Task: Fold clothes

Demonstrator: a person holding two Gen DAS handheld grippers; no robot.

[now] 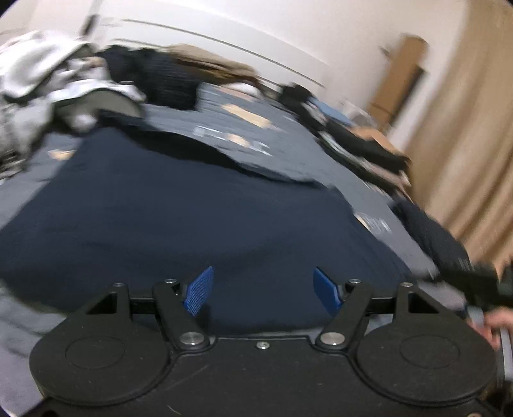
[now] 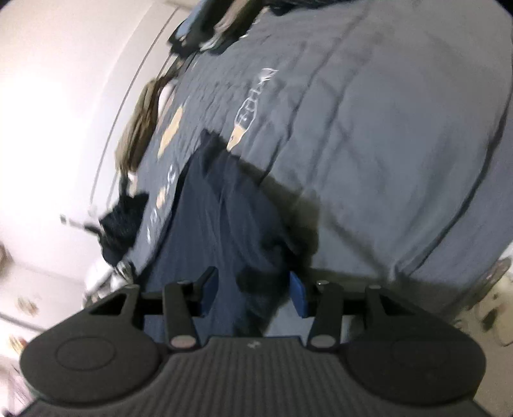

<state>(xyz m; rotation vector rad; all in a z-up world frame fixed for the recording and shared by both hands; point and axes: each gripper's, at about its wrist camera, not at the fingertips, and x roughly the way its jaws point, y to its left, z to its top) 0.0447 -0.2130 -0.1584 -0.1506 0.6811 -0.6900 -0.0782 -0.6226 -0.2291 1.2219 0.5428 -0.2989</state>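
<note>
At the far left of the left wrist view, a heap of crumpled white and grey clothes (image 1: 38, 83) is seen on the grey printed bed cover (image 1: 224, 115), with a black knitted garment (image 1: 160, 77) and a tan cloth (image 1: 208, 61) lying beside it along the white wall (image 1: 288, 29). Across the middle of that view, a dark navy cloth garment (image 1: 160, 218) is spread flat over the bed cover. The left gripper (image 1: 261, 290) is held just above the near edge of this garment; its blue ribbed pads (image 1: 198, 290) are set wide apart and nothing is gripped between them. Further right, a second pile of dark clothes (image 1: 346, 134) is noted along the far side of the bed, and a beige curtain (image 1: 474, 134) hangs behind it. A hand (image 1: 500, 320) is partly seen at the right edge, blurred.

On the right wrist view, the same wall is seen at left, with the tan cloth (image 2: 141, 128) and the black knitted garment (image 2: 123, 221) along the bed edge. The navy garment (image 2: 218, 208) rises in a bunched fold towards the right gripper (image 2: 253, 293), and its cloth fills the gap between the fingers. Whether the cloth is actually pinched cannot be told, as the picture is blurred. The grey bed cover (image 2: 384, 144) occupies the right of the view.
</note>
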